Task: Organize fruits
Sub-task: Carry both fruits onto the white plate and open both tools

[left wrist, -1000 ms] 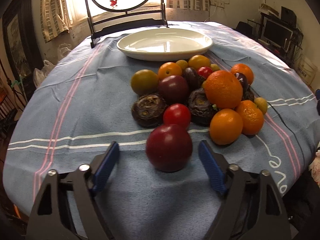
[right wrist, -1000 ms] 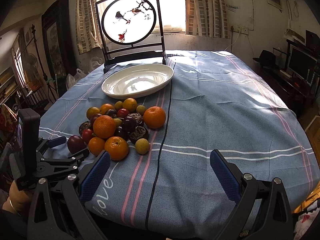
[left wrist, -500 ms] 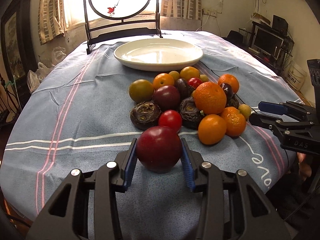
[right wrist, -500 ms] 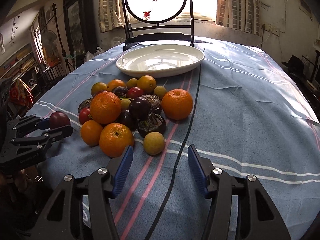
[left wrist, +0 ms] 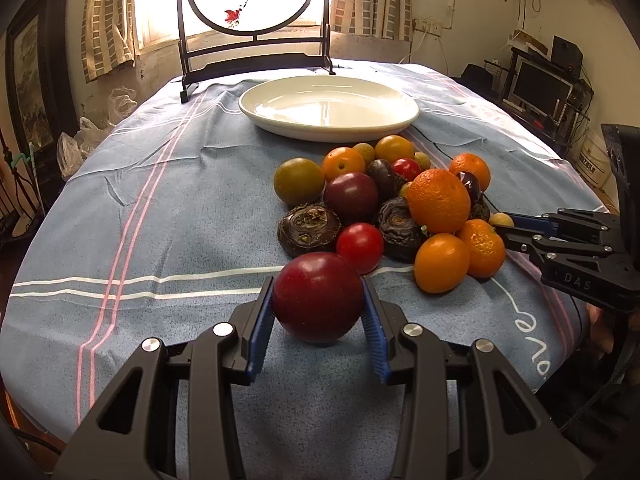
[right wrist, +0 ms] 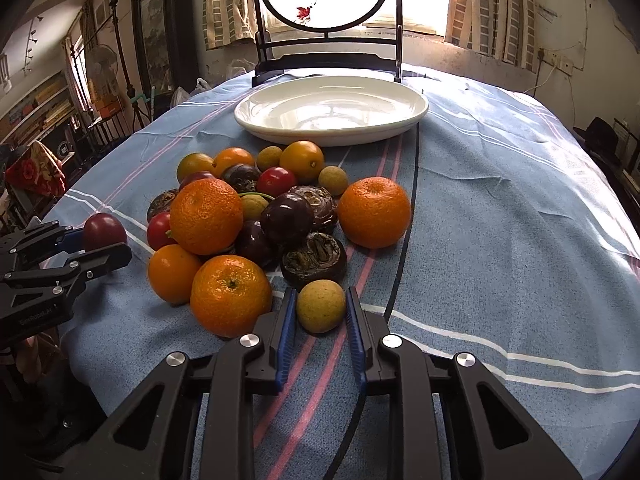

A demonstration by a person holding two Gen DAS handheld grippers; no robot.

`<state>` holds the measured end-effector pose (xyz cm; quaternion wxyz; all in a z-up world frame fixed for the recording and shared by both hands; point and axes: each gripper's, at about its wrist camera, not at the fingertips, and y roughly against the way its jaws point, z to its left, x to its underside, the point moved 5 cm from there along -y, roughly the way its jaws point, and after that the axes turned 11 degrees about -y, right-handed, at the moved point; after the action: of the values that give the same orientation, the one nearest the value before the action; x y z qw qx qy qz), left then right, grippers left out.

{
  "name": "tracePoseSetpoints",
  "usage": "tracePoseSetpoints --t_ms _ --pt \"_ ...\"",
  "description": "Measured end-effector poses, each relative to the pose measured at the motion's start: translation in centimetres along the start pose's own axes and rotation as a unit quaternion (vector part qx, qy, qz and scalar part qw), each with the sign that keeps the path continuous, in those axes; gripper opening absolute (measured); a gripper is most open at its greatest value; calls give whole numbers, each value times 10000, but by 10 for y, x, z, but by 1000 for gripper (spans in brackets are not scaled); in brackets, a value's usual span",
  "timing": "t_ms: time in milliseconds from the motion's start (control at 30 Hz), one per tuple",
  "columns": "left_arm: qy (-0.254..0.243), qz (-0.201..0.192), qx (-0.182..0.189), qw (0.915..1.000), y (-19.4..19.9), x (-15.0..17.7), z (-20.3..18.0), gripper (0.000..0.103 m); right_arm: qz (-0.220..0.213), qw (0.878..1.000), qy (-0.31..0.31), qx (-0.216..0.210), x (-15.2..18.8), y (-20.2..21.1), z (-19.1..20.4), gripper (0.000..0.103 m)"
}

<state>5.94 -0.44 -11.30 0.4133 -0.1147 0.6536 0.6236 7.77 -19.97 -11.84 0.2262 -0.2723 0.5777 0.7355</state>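
At the near edge of the fruit pile, a round dark-red plum is clamped between the blue pads of the left gripper. A small tan-green longan on the pile's opposite edge has just been closed upon by the right gripper, whose jaws were wide a second ago. Both fruits seem ready for lifting toward the empty white plate behind the pile.

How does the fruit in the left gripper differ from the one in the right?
The plum in the left gripper is dark red, glossy and large; the longan in the right gripper is tan, dull and much smaller. Both are round, clamped between blue pads, low over the blue tablecloth.
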Motion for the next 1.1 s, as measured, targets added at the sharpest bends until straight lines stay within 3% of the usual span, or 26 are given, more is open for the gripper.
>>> tracePoseSetpoints --t_ms 267,533,667,767,933,1000,1033,1100 --pt "133 -241 91 9996 14 -10 10 40 -282 9987 -181 -375 -14 34 -3 24" --pt "20 -471 113 9988 12 -63 21 40 -496 9959 -347 -667 -75 45 -6 24" --pt "50 -388 381 9985 -15 -107 30 41 -354 9956 -454 -744 -119 20 -6 24" --pt "-78 -227 353 9991 -50 -139 30 41 -109 9961 -546 -683 -146 -15 -9 24" --pt "172 431 704 9964 -125 -173 36 41 181 9964 -682 -472 -176 -79 -13 25" --pt "182 575 635 9962 -146 -182 39 41 203 9965 -717 -392 -185 -96 -15 28" --pt "264 611 729 9951 -151 -186 42 46 232 9962 -739 -400 -188 -100 -15 44" --pt "454 522 705 9951 -145 -190 53 54 80 9963 -802 -311 -192 -94 -17 56"
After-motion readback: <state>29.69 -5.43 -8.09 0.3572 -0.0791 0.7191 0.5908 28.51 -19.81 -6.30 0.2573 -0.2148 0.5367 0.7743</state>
